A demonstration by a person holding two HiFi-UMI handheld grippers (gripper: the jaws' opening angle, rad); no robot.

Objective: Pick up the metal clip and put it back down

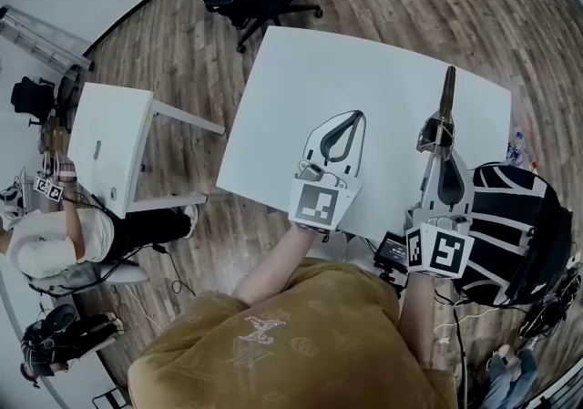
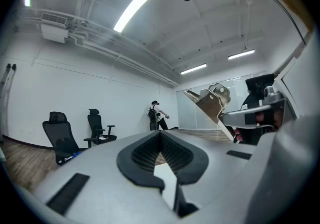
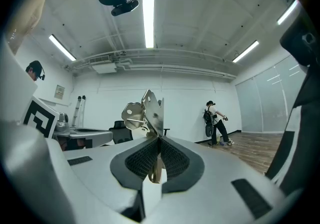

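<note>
One closed right claw [image 3: 159,138] pinches the metal clip [image 3: 150,111].

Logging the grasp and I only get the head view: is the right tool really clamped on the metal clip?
Observer: Clamped. In the right gripper view the right tool has its jaws shut on the metal clip, which sticks out past the tips.
Operator: Does the left tool hold anything?
Observer: No. In the left gripper view the left tool has its jaws together, nothing between them.
</note>
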